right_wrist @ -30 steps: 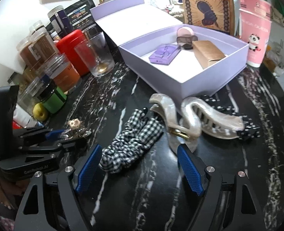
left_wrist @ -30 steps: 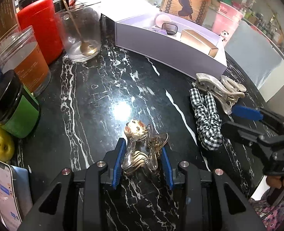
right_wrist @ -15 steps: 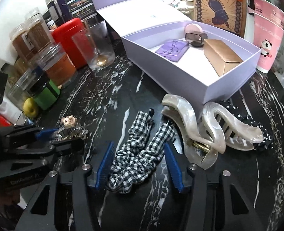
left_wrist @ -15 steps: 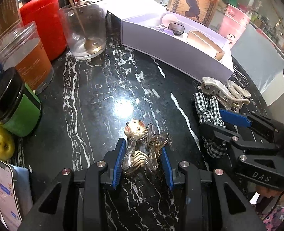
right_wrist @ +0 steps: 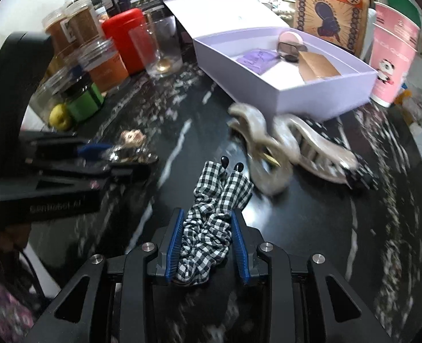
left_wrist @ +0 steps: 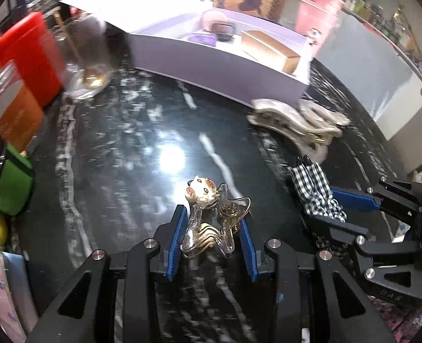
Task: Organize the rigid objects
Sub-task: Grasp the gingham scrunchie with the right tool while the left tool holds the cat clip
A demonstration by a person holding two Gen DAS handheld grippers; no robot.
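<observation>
While your left gripper [left_wrist: 212,235] grips the clear figurine-topped hair claw [left_wrist: 215,223] and your right gripper [right_wrist: 208,245] is closing on the black-and-white gingham scrunchie [right_wrist: 211,223], carry both to the open lilac cardboard box [right_wrist: 296,97] (likely next).

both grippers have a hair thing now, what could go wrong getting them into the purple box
The right gripper is closing on the soft checked scrunchie; its loose end could snag the pearly claw clip lying right beside it. The left gripper pinches the small clear claw clip by its springy sides, so it might pop out. The purple box already holds items, leaving limited room.
</observation>
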